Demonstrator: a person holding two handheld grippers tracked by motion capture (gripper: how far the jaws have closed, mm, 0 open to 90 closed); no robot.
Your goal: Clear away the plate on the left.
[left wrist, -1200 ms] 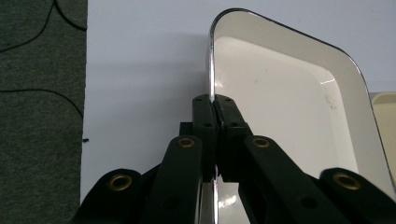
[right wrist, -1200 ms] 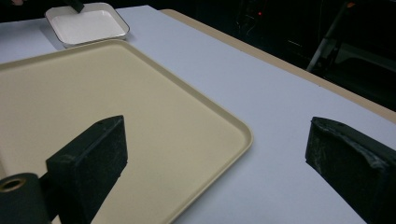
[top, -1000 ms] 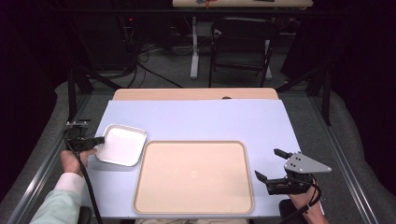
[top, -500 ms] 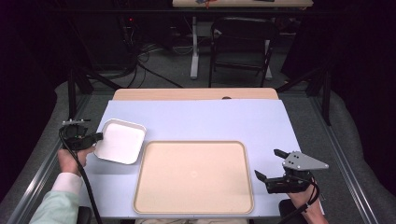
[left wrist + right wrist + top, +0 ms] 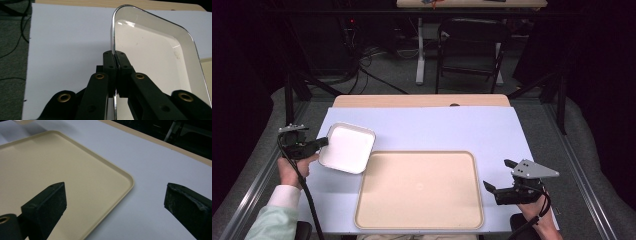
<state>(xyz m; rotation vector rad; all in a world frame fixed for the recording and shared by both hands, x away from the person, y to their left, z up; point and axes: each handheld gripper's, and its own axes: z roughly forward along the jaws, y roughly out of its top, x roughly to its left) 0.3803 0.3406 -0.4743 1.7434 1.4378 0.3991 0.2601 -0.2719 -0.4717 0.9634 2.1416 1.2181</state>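
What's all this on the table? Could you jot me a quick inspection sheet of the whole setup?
Surface: table with pale blue cover, wooden strip at far edge.
Job's things: white dish, left of beige tray, overlapping its corner.
Clutter: nothing seen.
Grippers: left gripper shut on the dish's rim; right gripper open beside the tray's right edge, holding nothing.
Cables: black cable trails from left gripper; more on the floor behind.
Surroundings: dark room, chair beyond table.
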